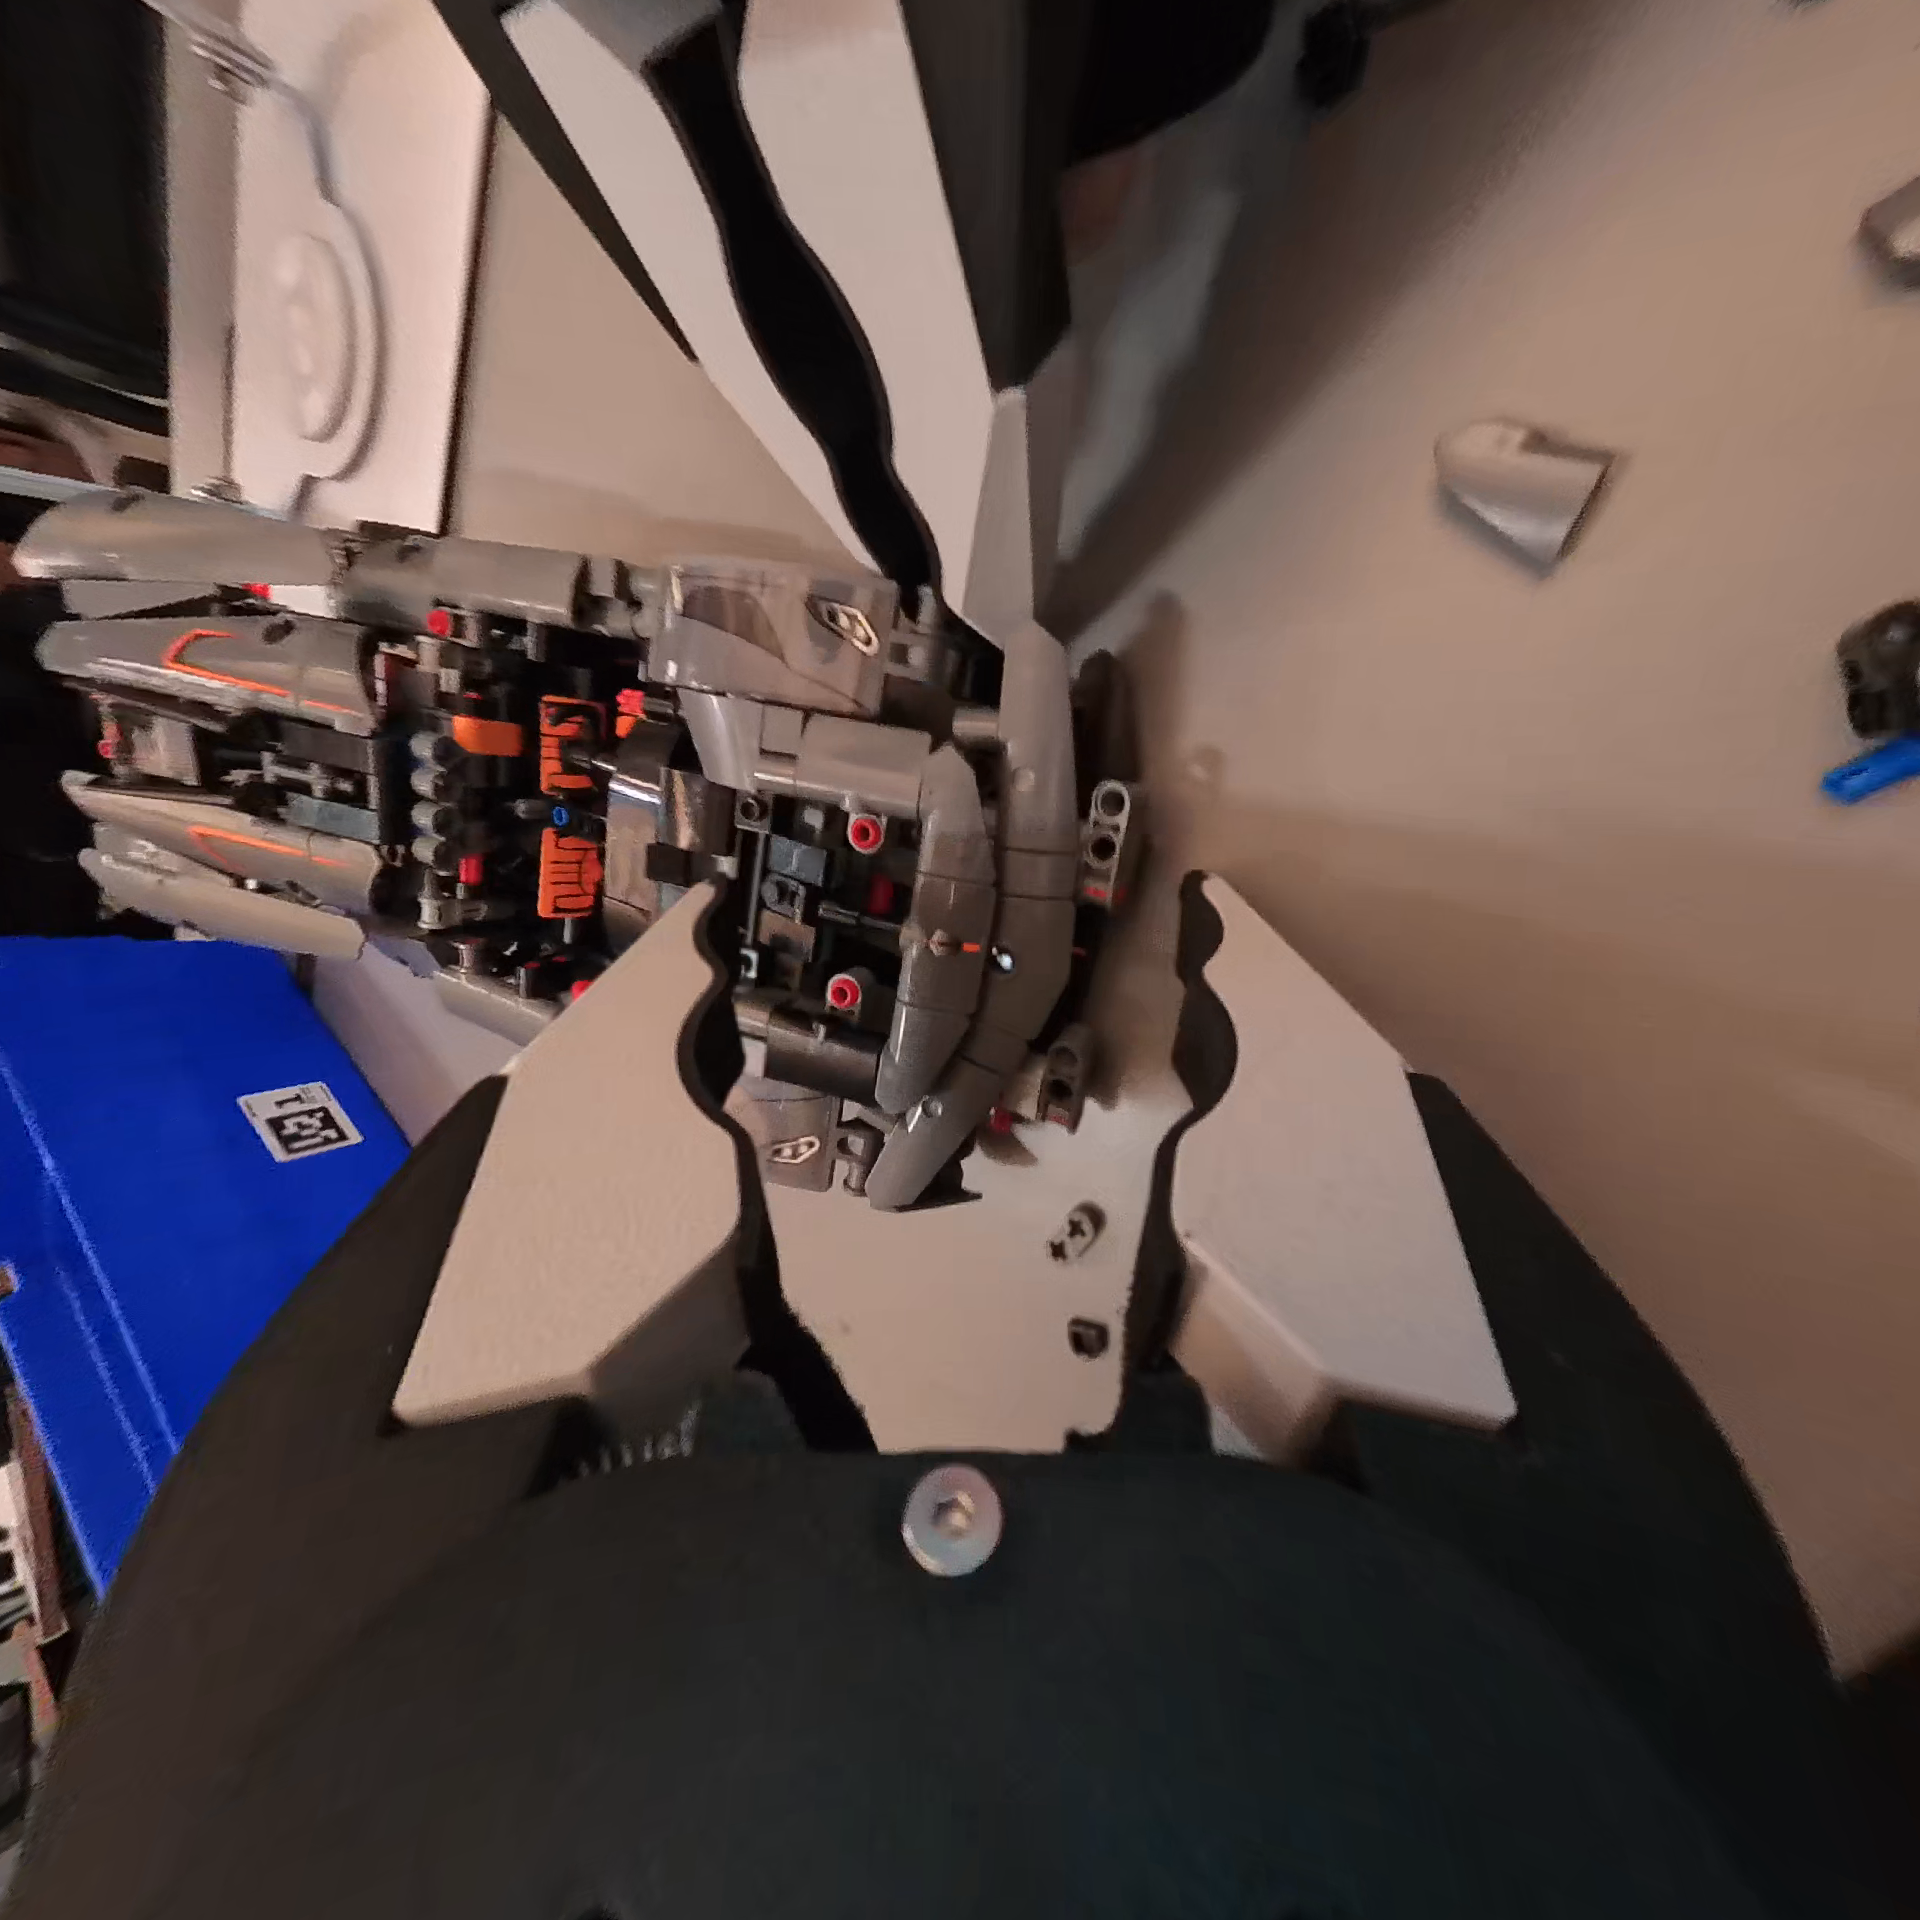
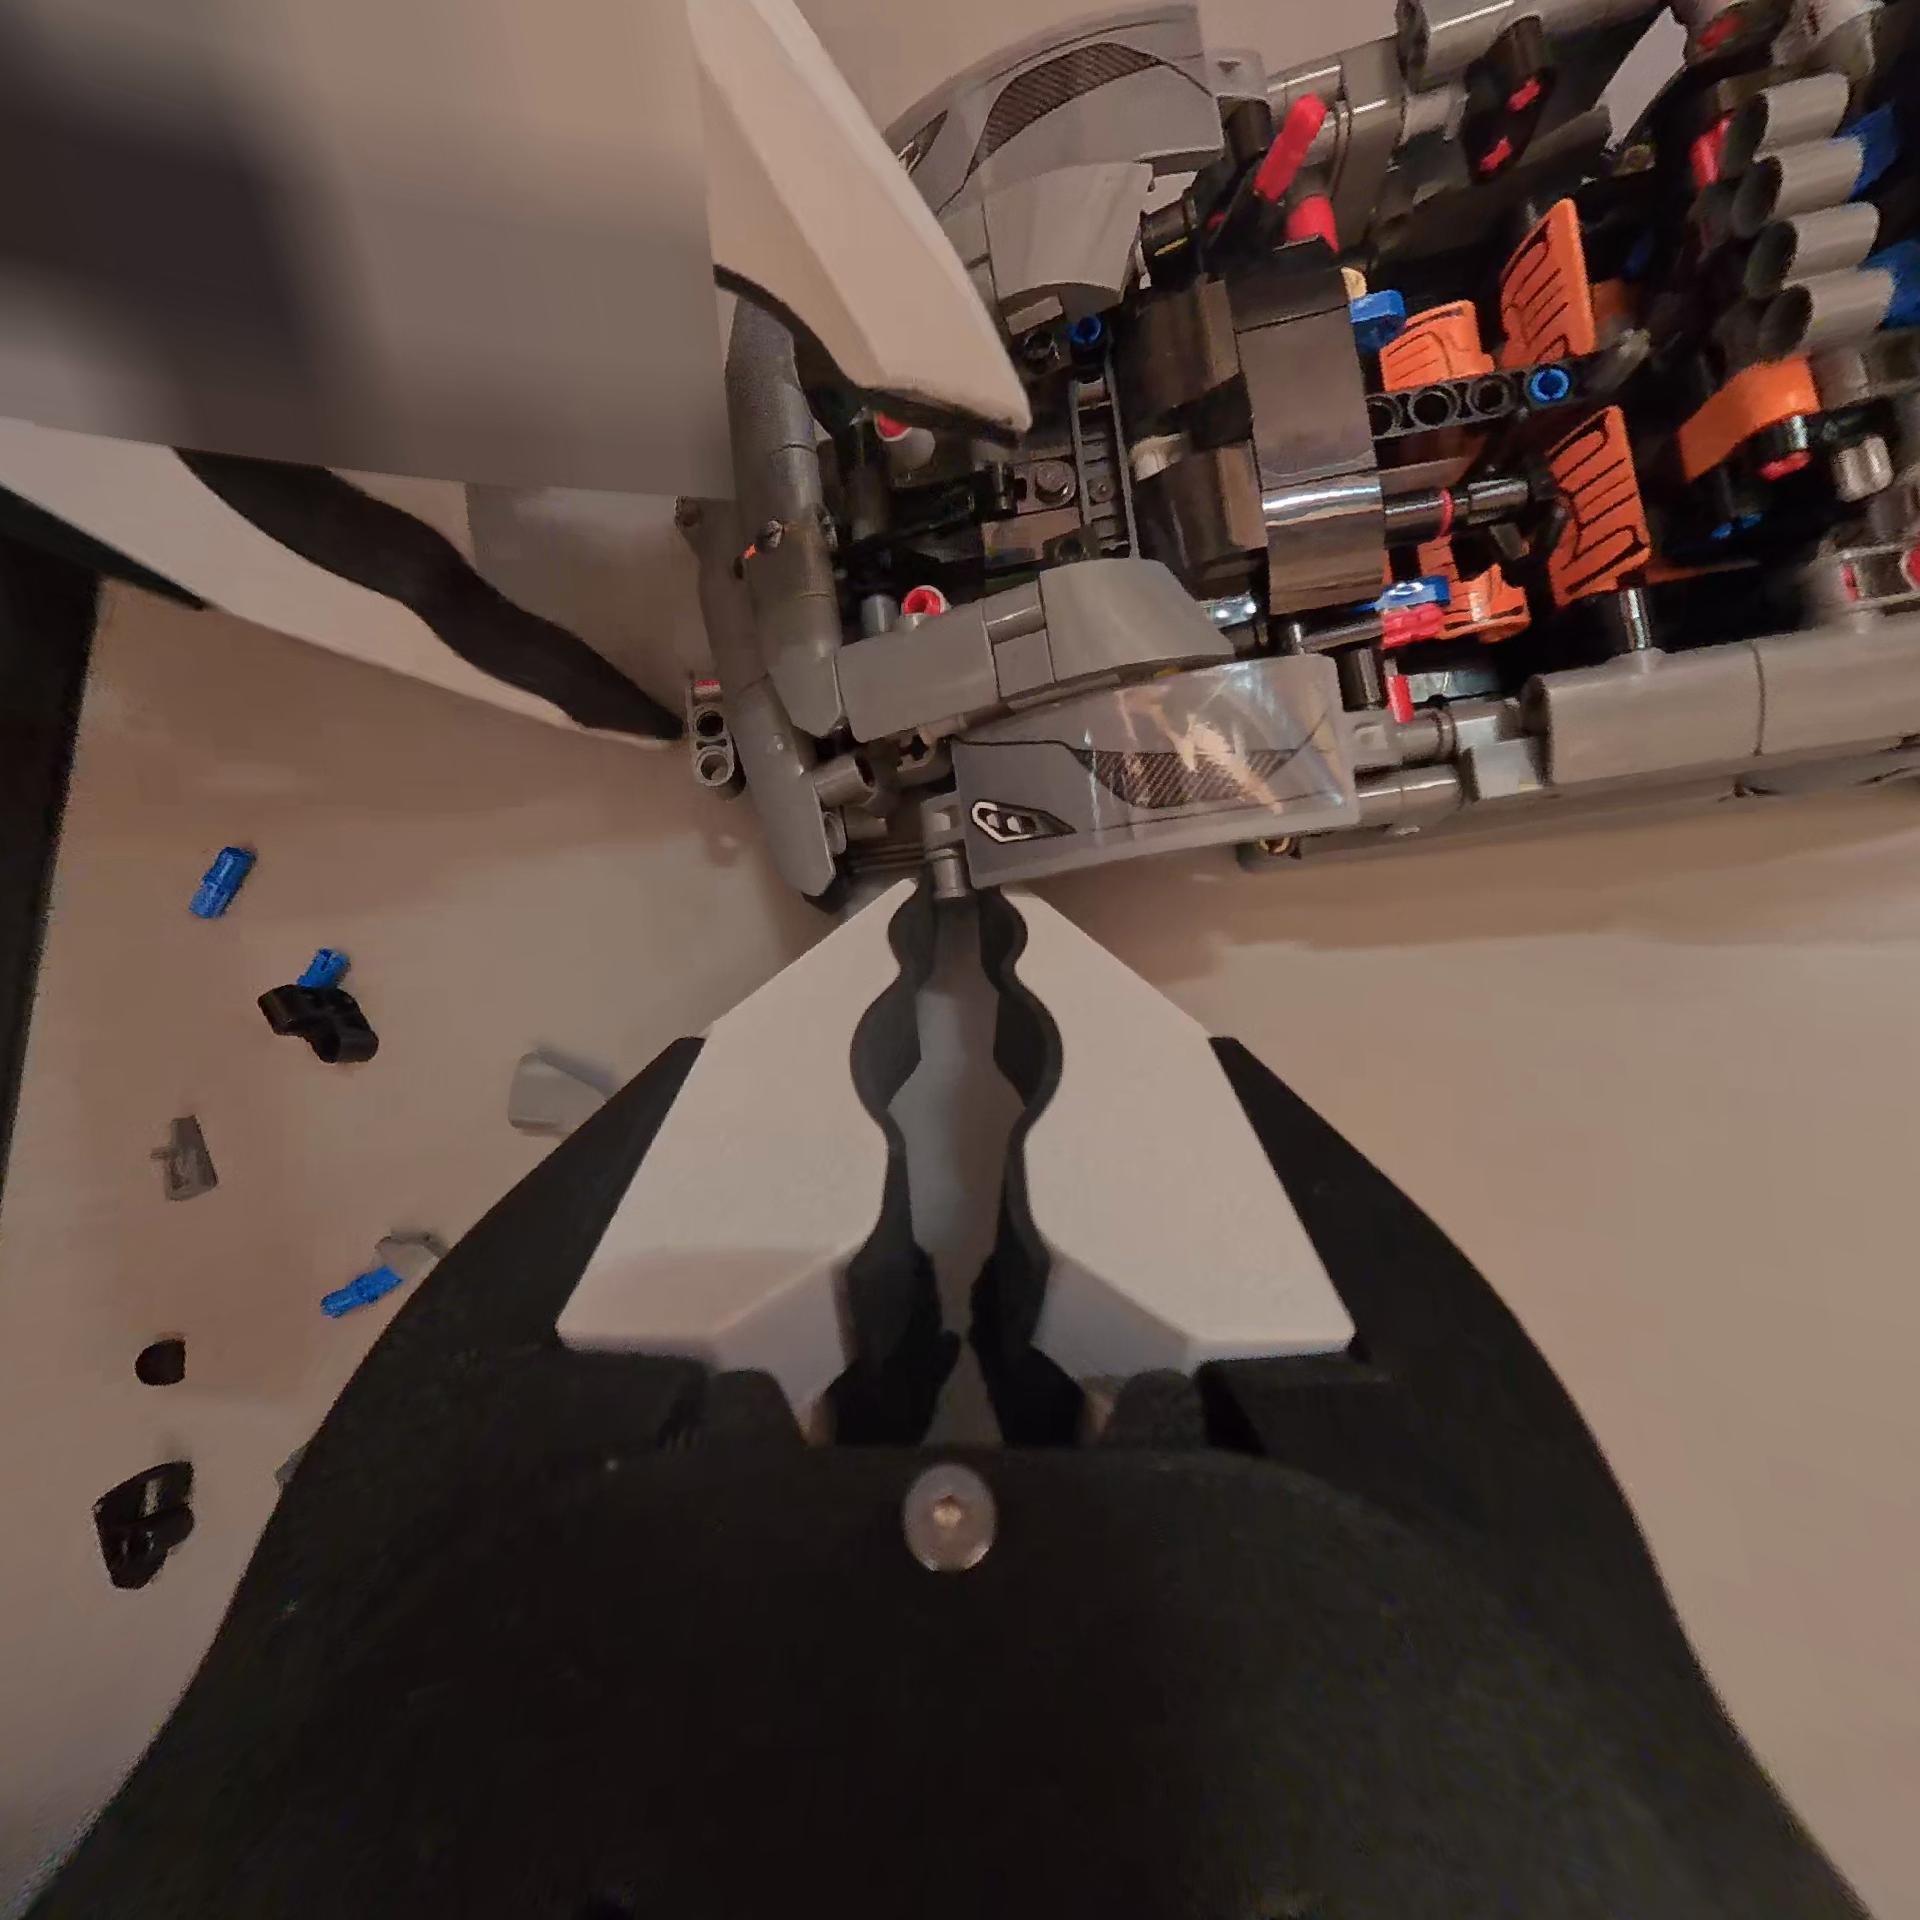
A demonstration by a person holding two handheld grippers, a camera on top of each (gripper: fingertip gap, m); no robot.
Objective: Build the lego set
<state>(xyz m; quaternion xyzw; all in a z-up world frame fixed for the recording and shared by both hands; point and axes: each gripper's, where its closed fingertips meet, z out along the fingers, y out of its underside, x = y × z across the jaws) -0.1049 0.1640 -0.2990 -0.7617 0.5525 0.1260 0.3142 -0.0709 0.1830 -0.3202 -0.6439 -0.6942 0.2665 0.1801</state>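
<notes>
While left gripper [image 1: 951,935] gapes around nose of lego car [image 1: 520,769], right gripper [image 2: 951,914] is pinched on corner pin; bodywork judged fragile, frame preferred.

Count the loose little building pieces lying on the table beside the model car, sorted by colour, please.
Blue pieces: 3
Black pieces: 3
Grey pieces: 3
Total: 9 loose pieces that show clearly on the table, beside the model car.
</notes>
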